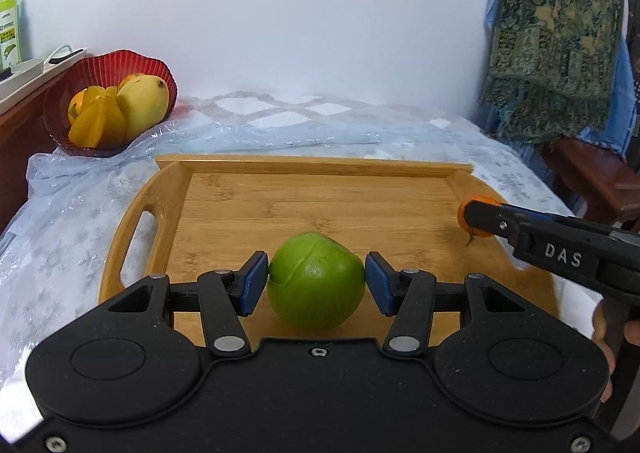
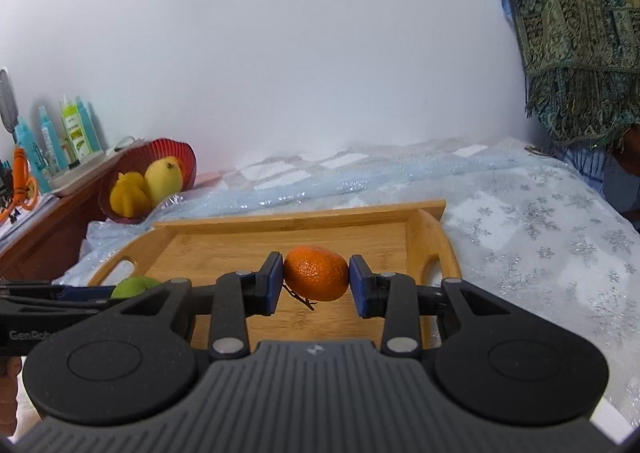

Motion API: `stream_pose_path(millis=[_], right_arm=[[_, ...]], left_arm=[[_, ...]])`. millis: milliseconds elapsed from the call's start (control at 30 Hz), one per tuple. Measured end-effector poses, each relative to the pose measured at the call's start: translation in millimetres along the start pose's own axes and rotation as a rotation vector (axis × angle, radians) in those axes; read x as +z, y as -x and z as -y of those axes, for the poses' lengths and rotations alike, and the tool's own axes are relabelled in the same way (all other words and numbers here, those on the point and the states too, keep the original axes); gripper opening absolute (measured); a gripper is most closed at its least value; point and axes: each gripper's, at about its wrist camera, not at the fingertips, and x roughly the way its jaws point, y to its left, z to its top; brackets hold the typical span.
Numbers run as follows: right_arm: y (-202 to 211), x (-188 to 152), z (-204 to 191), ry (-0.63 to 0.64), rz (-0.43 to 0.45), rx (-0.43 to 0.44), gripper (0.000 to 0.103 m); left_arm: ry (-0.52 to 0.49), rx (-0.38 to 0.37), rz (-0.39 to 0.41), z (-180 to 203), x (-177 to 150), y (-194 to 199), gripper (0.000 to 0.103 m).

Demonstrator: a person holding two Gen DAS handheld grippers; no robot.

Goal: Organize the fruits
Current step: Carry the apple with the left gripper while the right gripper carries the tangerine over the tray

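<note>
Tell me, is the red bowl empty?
No, the red bowl holds a yellow mango and a starfruit.

A bamboo-grained wooden tray (image 1: 320, 197) with a smooth matt finish lies on a crinkled, glossy clear plastic sheet (image 1: 224, 133). The orange (image 2: 316, 273) has dimpled skin, the green fruit (image 1: 316, 285) smooth skin. Ribbed translucent red bowl (image 1: 100, 65). Fringed woven cloth (image 1: 556, 37).

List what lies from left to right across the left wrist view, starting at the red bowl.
red bowl → tray's left handle → green fruit in the left tongs → orange in the right tongs → patterned cloth
</note>
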Motion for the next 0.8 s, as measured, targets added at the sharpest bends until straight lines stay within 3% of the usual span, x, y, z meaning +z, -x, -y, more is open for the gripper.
stream_pose_path(millis=[300, 800], right_arm=[[-13, -10, -5, 0.043, -0.064, -0.028, 0.04], [-19, -14, -12, 0.083, -0.089, -0.061, 0.041]], left_arm=[[-0.019, 0.023, 0.011, 7, -3, -15, 0.051], [-0.028, 0.028, 0.023, 9, -5, -14, 0.051]])
